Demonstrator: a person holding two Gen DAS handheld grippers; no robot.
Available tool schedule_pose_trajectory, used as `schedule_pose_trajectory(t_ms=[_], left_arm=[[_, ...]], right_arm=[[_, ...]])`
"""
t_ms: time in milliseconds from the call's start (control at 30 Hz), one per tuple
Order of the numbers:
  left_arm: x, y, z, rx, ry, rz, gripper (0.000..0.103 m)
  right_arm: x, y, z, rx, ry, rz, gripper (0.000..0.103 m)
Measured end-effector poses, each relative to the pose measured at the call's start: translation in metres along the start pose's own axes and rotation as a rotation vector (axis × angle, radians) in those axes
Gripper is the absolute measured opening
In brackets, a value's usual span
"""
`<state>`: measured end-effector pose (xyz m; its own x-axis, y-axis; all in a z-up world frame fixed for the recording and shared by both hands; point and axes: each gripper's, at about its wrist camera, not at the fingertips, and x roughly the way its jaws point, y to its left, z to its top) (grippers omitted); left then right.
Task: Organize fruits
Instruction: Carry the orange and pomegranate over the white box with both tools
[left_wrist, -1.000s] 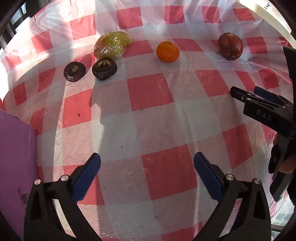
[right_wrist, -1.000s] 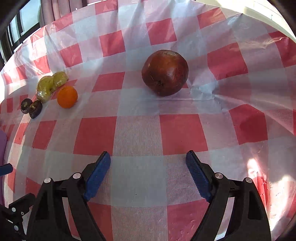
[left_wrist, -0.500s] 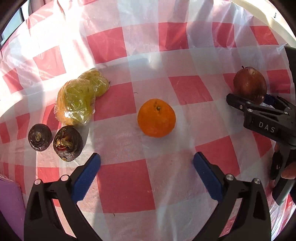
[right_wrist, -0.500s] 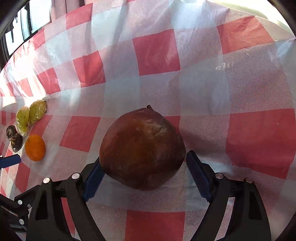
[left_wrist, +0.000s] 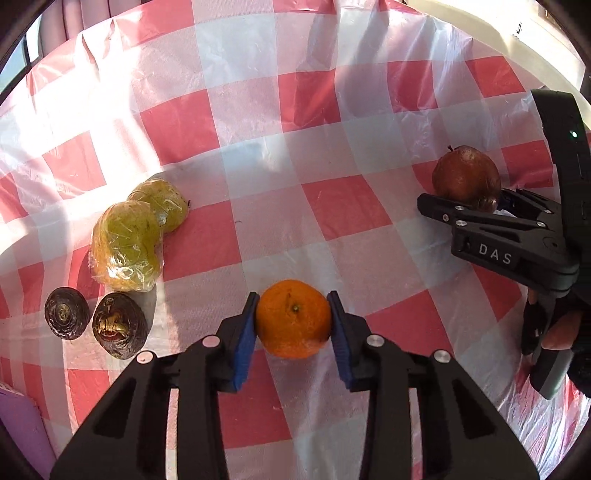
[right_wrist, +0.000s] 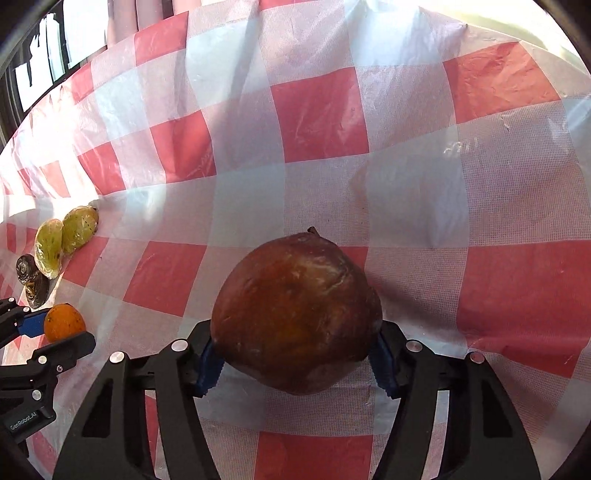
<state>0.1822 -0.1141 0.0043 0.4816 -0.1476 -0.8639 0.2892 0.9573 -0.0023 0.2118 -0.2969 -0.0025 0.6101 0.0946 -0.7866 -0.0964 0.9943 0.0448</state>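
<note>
My left gripper (left_wrist: 293, 321) is shut on an orange (left_wrist: 293, 319) low over the red-and-white checked tablecloth (left_wrist: 258, 155). My right gripper (right_wrist: 295, 354) is shut on a large brown-red apple (right_wrist: 295, 317); it also shows at the right of the left wrist view (left_wrist: 465, 177). Two yellow-green fruits wrapped in plastic film (left_wrist: 129, 247) lie at the left, with two dark round fruits (left_wrist: 118, 325) in front of them. The right wrist view shows the orange (right_wrist: 63, 322) at far left between the left gripper's blue pads.
A purple box (left_wrist: 18, 432) stands at the lower left corner. The tablecloth is wrinkled and rises at the back. The person's hand (left_wrist: 561, 328) holds the right gripper at the right edge.
Both grippers moved forward and closed. The left one now clamps the orange, the right one clamps the apple, which were lying free one second ago.
</note>
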Motion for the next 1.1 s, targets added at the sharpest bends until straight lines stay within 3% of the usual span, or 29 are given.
schedule_pose_trajectory(t_ms=[300, 533, 800, 1100], left_arm=[[-0.071, -0.018, -0.085, -0.042, 0.037, -0.065, 0.037], [-0.115, -0.026, -0.156, -0.029, 0.105, -0.129, 0.037], [-0.132, -0.01, -0.181, -0.006, 0.111, -0.139, 0.037], [-0.163, 0.02, -0.184, -0.024, 0.062, -0.136, 0.037]], right_arm=[[-0.004, 0.002, -0.005, 0.051, -0.002, 0.009, 0.062], [-0.054, 0.022, -0.058, 0.156, 0.007, 0.091, 0.062], [-0.117, 0.063, -0.133, 0.164, 0.093, 0.121, 0.062], [-0.165, 0.113, -0.17, 0.148, 0.146, 0.151, 0.062]])
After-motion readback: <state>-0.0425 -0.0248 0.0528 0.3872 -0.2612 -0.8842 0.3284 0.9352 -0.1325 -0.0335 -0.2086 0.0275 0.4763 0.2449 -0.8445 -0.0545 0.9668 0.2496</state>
